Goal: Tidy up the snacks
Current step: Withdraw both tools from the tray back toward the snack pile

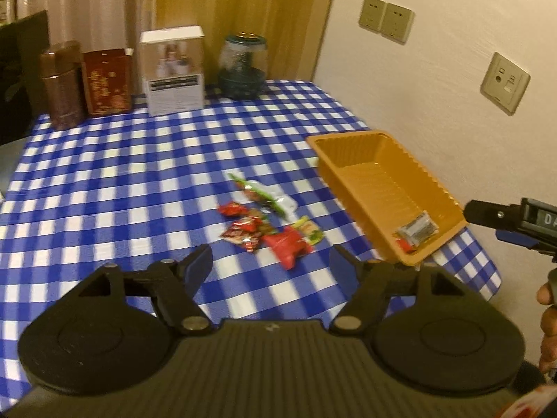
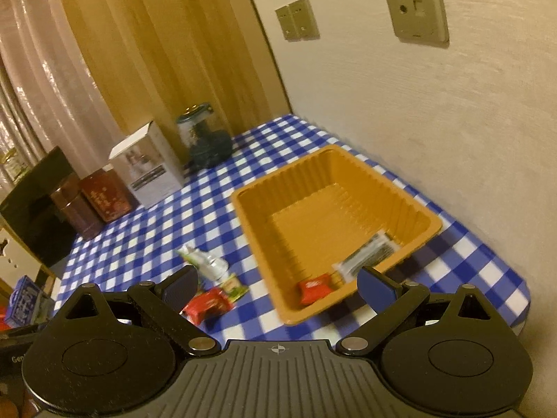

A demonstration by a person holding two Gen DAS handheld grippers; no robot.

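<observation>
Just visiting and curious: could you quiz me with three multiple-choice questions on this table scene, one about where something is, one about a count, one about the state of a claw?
1. Where does the orange tray sit?
A. by the wall
B. among the tins
C. on the floor

2. How many snack packets lie inside the tray?
A. none
B. two
C. five

3. How is the left claw?
A. clamped on a packet
B. open, holding nothing
C. gripping the tray

Answers:
1 A, the tray sits on the checked tablecloth near the wall.
2 B, a red packet and a clear packet lie in its near end.
3 B, its fingers stand apart with only tablecloth between them.
</observation>
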